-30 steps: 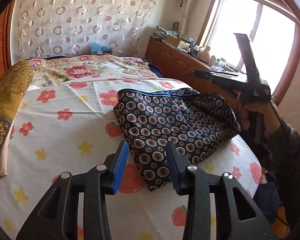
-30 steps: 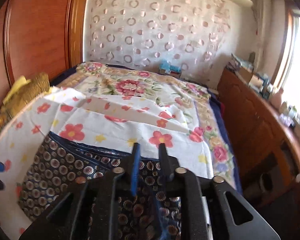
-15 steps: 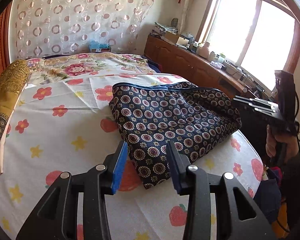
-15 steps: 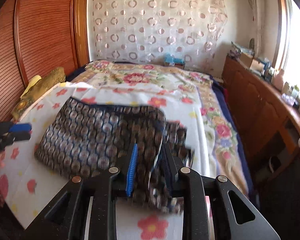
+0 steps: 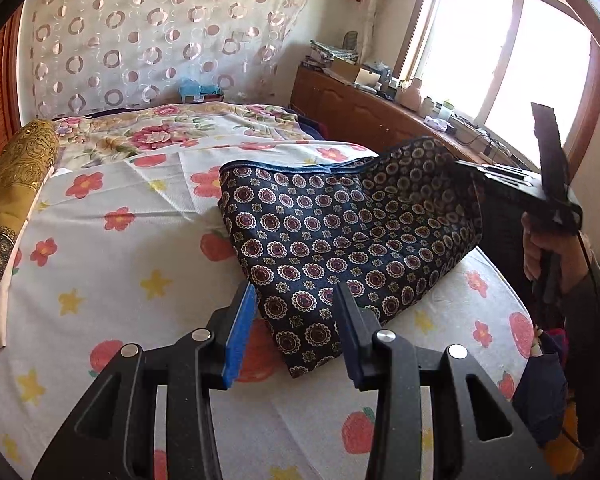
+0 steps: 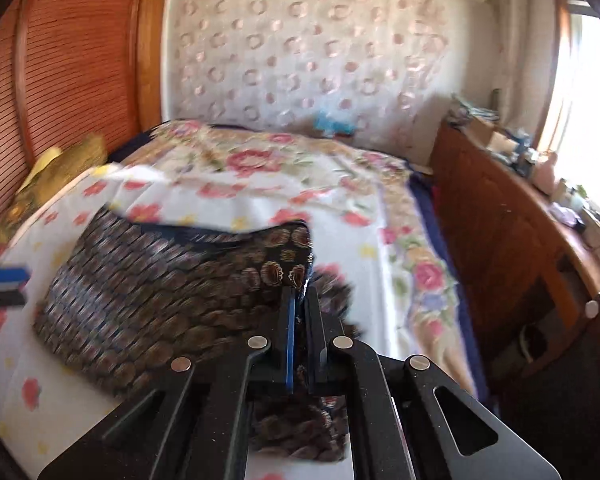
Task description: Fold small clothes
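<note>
Now right gripper (image 6: 299, 300) jaws pinch cloth (image 5: 340, 232) corner; left gripper (image 5: 296, 312) jaws straddle hem

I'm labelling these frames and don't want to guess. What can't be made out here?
- Right wrist view: motion blur smears the dark patterned garment, so its folds are unreadable.
- Right wrist view: the right tongs cover the pinched edge; which part is held is unclear.
- Left wrist view: the left tongs hide the garment's near corner; the garment hides the right tongs' tips.
- Both views: items on the wooden sideboard are too small to identify.
</note>
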Demonstrator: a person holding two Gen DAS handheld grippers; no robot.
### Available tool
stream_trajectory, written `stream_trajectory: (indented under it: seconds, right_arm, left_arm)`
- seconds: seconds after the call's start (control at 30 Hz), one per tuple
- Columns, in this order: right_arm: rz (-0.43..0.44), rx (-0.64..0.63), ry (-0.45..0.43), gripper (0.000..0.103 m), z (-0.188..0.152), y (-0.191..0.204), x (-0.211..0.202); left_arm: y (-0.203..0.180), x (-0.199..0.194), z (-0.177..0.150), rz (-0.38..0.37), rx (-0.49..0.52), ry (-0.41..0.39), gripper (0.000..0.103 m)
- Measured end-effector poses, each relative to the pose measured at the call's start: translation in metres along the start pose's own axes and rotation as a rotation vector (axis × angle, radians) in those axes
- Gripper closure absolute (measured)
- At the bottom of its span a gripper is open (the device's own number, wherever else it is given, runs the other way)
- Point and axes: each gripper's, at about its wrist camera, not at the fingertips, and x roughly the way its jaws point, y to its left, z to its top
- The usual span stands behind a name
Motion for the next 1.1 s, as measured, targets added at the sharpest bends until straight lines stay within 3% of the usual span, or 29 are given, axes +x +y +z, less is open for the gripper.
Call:
stream_trajectory:
  seconds: [0.17,0.33,0.4,0.6,0.8,1.1]
  right_arm:
    - [-0.091,0.077,0.096,0.099,0.006,-0.023,0.034]
    - [-0.080,0.135,0.100,0.074,0.004,-0.033,0.029]
    - [-0.045,0.134,0.093,0.058,0.003,-0.033,0.022]
    - [-0.015,0.102,0.126,0.052,-0.018,-0.030,0.017]
    - [0.057,0.207,0.241,0.051,-0.033,-0.057,0.045]
    - [0.103,0.237,0.237,0.051,-0.027,-0.079,0.057]
  left_arm:
    - [0.000,-0.002,-0.001,0.003,0.001,0.002,0.062]
    - [0.006,-0.003,0.002,0.011,-0.003,0.001,0.062]
    - [0.010,-0.001,0.004,0.015,-0.010,0.002,0.062]
    - [0.017,0.001,0.010,0.027,-0.020,-0.001,0.062]
    - [0.021,0.004,0.007,0.032,-0.028,0.008,0.062]
    - [0.021,0.020,0.015,0.028,-0.008,0.036,0.062]
